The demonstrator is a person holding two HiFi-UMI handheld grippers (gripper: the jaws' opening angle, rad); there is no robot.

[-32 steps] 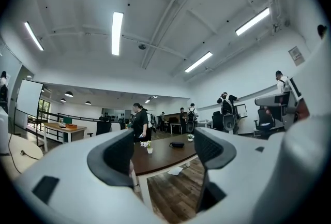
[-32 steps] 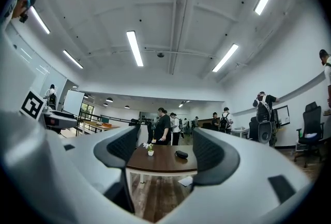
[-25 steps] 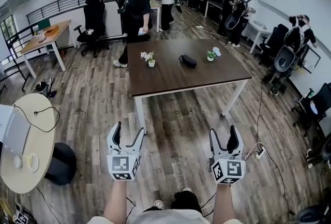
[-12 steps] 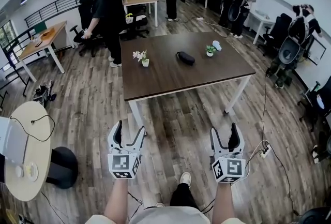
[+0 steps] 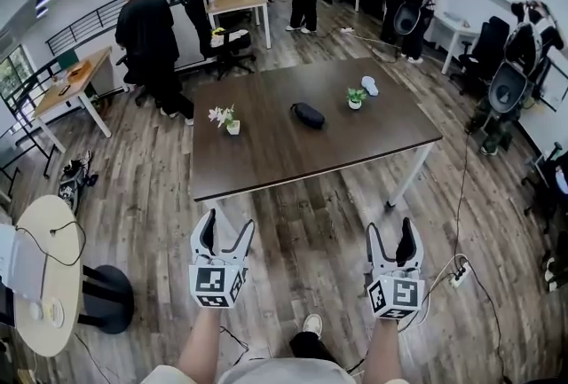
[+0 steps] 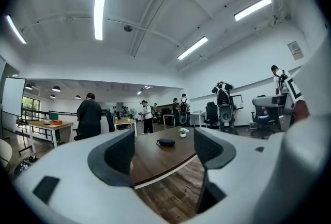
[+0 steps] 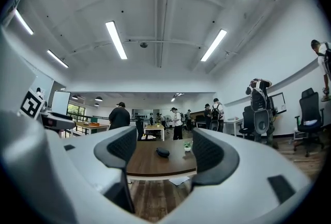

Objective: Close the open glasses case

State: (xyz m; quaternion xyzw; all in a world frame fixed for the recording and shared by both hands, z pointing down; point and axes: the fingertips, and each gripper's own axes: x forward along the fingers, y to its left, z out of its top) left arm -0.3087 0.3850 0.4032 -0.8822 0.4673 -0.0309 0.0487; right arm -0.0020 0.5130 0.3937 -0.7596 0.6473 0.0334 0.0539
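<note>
Where wood floor (image 5: 160, 187) spreads | dark table (image 5: 266, 162) (glasses case (image 5: 308, 114) atop) | people (image 5: 149, 36) beyond

Table (image 5: 266, 156) closer and bigger in head view now, glasses case (image 5: 308, 114) on it nearer too. Person in black (image 5: 146, 27) wandered off left.
</note>
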